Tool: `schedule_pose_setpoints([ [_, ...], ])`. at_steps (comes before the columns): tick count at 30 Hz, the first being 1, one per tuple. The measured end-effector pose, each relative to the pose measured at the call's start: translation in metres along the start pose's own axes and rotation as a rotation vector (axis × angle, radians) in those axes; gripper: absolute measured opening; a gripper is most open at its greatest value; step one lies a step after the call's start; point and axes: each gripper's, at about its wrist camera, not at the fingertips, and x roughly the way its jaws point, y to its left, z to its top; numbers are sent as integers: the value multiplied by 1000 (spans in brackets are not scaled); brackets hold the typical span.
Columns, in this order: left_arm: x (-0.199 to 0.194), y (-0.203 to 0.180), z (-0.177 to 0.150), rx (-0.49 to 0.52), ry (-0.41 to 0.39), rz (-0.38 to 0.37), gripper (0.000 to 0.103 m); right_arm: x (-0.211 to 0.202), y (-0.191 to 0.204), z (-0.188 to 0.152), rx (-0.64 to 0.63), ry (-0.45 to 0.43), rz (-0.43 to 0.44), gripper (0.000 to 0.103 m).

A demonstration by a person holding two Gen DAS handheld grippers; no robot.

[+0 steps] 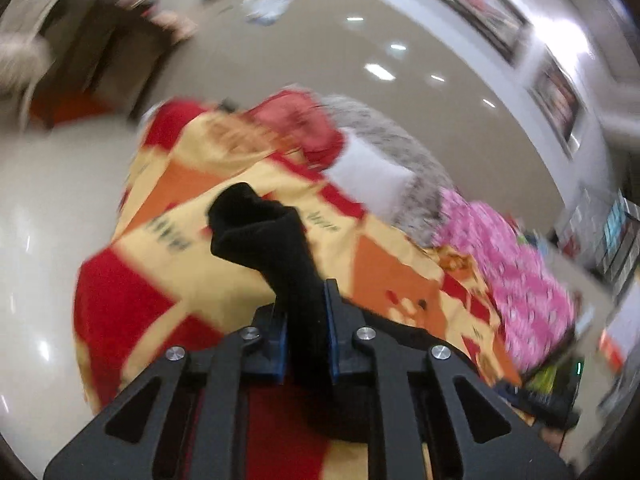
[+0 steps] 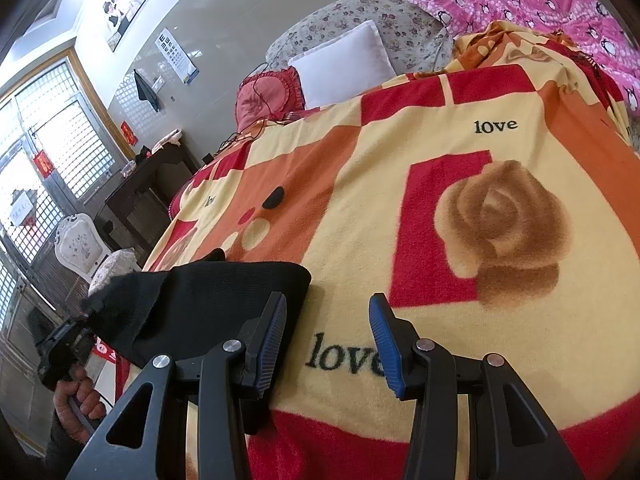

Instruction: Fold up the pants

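- Gripping hard now: the left gripper [image 1: 306, 320] has its blue pads [image 1: 331, 332] clamped on a bunch of black fabric, the pants [image 1: 276, 248], which stick up past the fingertips in a rumpled knot.
- From the right wrist view, those same pants [image 2: 208, 300] lie on the near left part of the blanket [image 2: 360, 184], one end pulled off to the left edge of the bed where the left gripper [image 2: 86, 312] pinches it.
- A hand [image 2: 76, 394] is wrapped around that left tool's handle, low at the left edge of the picture.
- Over on the other side, the right gripper [image 2: 328, 336] hovers with its fingers spread apart and nothing between them, only the printed word "love" on the blanket showing in the gap.
- Its left finger [image 2: 272, 332] sits just beside the near edge of the pants; whether it touches the cloth I cannot tell.
- The blanket is yellow, red and orange with a big brown rose [image 2: 500, 232] to the right of the pants.
- Farther back on the bed: a white pillow [image 2: 344, 64], a red ruffled cushion [image 2: 268, 96], and a pink quilt [image 2: 560, 4] at the far right.
- The left wrist picture is heavily blurred.
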Motion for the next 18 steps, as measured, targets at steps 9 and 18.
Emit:
schedule_pose_setpoints([
  [9, 14, -114, 2, 255, 97, -310, 11, -3, -4, 1, 14, -14, 5, 45],
  [18, 57, -188, -38, 353, 288, -301, 11, -6, -7, 0, 25, -27, 19, 45],
])
